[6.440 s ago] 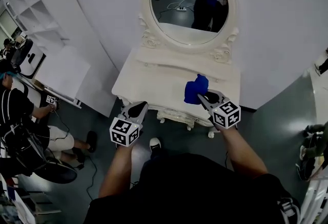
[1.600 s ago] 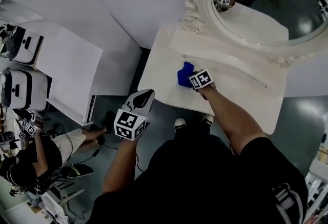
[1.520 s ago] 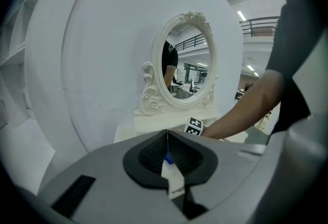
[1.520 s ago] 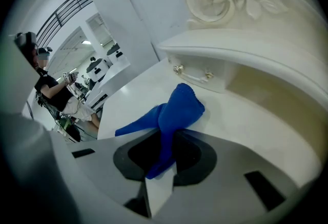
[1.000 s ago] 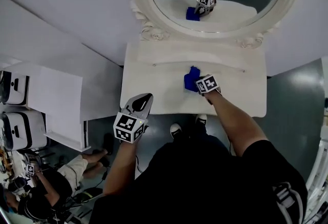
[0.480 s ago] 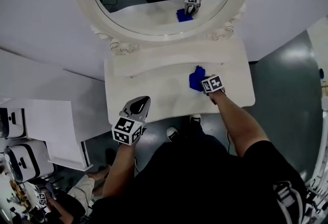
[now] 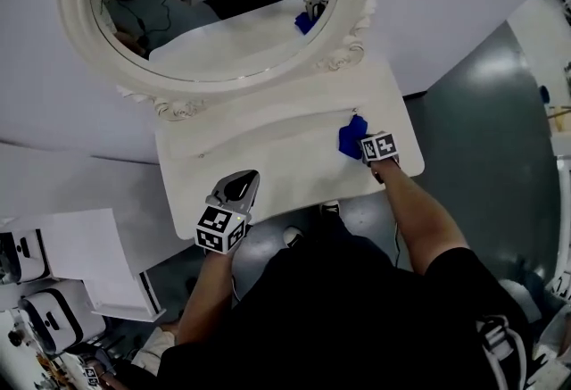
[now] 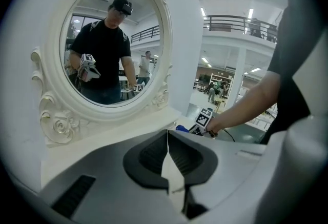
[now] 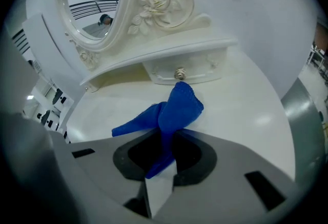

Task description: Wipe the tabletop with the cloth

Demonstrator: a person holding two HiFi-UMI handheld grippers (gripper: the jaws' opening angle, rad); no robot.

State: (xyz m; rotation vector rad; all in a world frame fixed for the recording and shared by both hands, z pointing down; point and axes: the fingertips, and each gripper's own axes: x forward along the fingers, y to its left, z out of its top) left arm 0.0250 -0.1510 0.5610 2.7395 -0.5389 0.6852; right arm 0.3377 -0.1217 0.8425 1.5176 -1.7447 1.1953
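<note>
A blue cloth (image 7: 351, 136) lies bunched on the white tabletop (image 7: 268, 161) of a dressing table, near its right end. My right gripper (image 7: 361, 145) is shut on the cloth and holds it against the surface. In the right gripper view the cloth (image 9: 174, 111) sticks out ahead of the right gripper (image 9: 165, 152), just in front of a small drawer knob (image 9: 179, 73). My left gripper (image 7: 242, 183) hovers at the table's front left edge, shut and empty. In the left gripper view the left gripper (image 8: 168, 141) shows its jaws closed together.
An oval mirror (image 7: 210, 0) in an ornate white frame stands at the back of the table and reflects both grippers. A raised shelf (image 9: 154, 54) runs under the mirror. White furniture (image 7: 62, 263) stands at the lower left on a grey floor (image 7: 482, 120).
My right gripper has slid the cloth from the middle of the tabletop toward its right end. The left gripper has stayed shut near the front edge.
</note>
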